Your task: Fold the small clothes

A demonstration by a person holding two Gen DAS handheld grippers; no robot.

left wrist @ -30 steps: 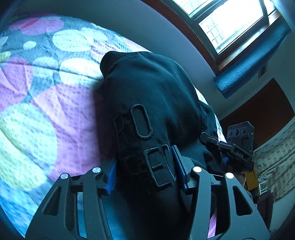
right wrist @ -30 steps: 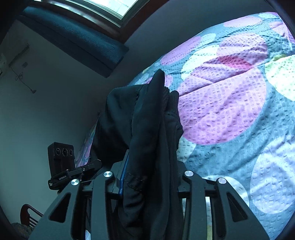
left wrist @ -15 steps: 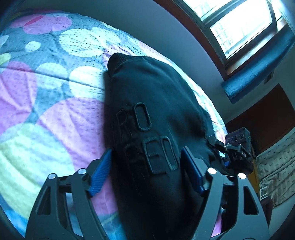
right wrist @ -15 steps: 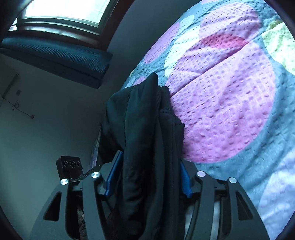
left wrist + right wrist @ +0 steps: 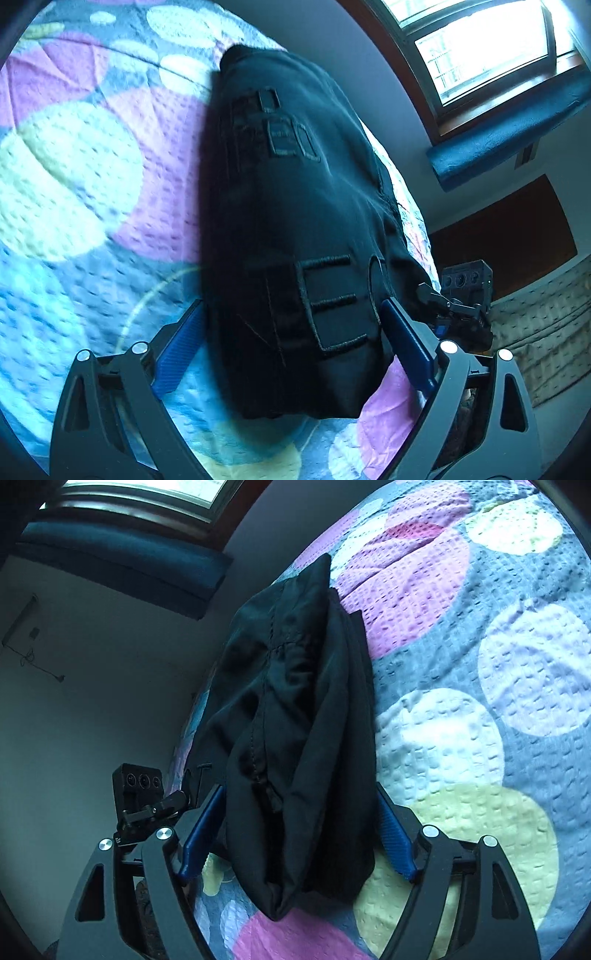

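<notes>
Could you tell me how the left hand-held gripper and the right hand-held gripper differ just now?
The left hand-held gripper straddles the black garment at its stitched lettering; the right hand-held gripper straddles its bunched, seamed folds. Both sets of jaws are opening, pads off the cloth, above the spotted bedspread.

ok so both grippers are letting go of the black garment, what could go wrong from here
1. The folded black garment still lies between the opening jaws of the left gripper and right gripper; pulling back could snag it and undo the fold.
2. In the right wrist view its layers look bunched and puffy, so it may spring open on the bedspread.
</notes>
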